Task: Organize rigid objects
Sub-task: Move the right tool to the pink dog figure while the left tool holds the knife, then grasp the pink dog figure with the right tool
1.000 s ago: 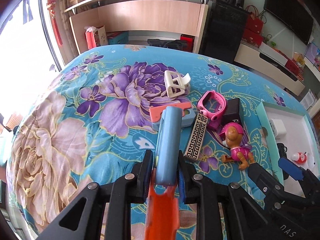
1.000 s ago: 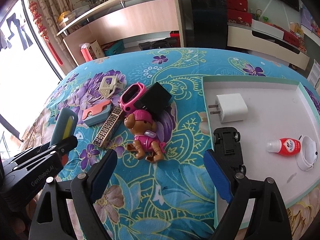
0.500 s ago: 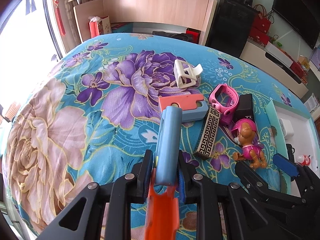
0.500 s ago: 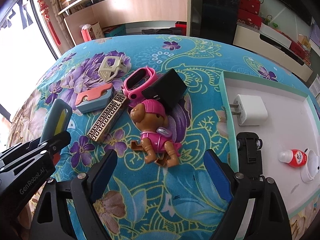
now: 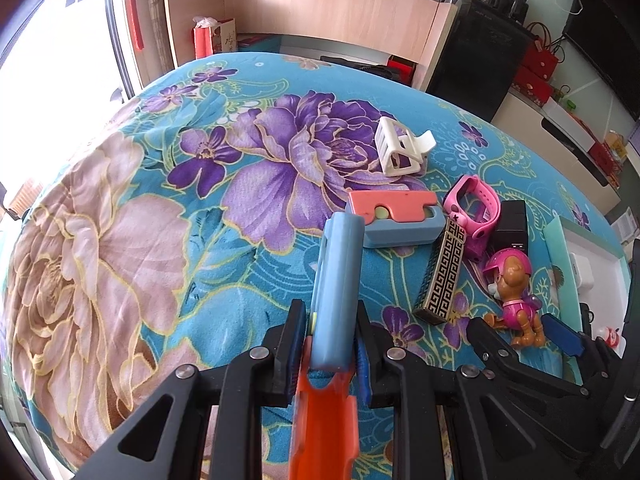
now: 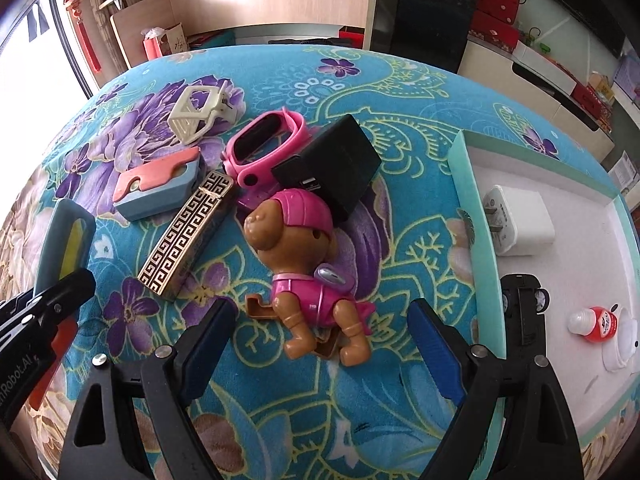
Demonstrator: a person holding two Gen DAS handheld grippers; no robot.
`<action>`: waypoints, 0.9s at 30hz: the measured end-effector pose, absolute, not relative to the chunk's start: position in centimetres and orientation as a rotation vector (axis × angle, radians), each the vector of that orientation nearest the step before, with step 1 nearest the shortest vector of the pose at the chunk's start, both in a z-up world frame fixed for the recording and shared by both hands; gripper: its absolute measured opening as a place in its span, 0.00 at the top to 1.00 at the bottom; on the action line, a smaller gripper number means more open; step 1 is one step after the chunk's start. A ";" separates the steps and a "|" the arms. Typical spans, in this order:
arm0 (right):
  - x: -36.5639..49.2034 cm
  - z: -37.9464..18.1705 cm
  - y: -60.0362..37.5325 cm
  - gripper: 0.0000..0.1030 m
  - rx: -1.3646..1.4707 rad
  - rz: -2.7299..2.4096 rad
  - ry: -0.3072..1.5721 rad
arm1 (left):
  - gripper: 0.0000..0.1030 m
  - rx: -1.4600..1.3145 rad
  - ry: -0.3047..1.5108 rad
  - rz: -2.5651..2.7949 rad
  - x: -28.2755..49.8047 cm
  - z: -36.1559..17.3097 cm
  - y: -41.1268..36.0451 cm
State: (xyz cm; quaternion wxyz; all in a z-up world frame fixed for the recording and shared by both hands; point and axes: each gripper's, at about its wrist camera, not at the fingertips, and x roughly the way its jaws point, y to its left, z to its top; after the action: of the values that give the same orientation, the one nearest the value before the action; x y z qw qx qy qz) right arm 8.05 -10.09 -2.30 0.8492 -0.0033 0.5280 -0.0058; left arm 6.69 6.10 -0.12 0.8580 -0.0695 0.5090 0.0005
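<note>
Blue utility knife (image 5: 336, 280) (gripped), floral cloth (image 5: 120, 240)

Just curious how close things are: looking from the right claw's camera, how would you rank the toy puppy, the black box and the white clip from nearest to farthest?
From the right claw:
1. Toy puppy, just ahead of the open claw.
2. Black box, behind the puppy's head.
3. White clip, far back on the left.

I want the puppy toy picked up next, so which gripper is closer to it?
Right. The right gripper hangs open right over the puppy toy; the left gripper, shut on a blue utility knife, sits off beside it.
</note>
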 end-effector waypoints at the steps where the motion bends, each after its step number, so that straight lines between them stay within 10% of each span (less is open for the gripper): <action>1: 8.0 -2.3 -10.1 0.14 -0.010 -0.009 1.106 | 0.77 -0.146 1.070 0.001 6.7 -0.1 6.1; 11: 6.9 -1.6 -10.1 0.41 0.014 0.018 1.068 | 0.77 -0.118 1.073 0.008 6.8 -0.2 5.6; 27: 5.3 1.8 -11.3 0.41 0.038 0.036 0.992 | 0.77 -0.079 1.045 -0.018 6.4 0.8 4.1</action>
State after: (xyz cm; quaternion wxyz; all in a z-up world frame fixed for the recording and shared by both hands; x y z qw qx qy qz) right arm 5.30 -11.29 1.75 0.8791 0.0183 0.4760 0.0175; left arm 6.38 4.06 0.84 0.8657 -0.0378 0.4990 -0.0086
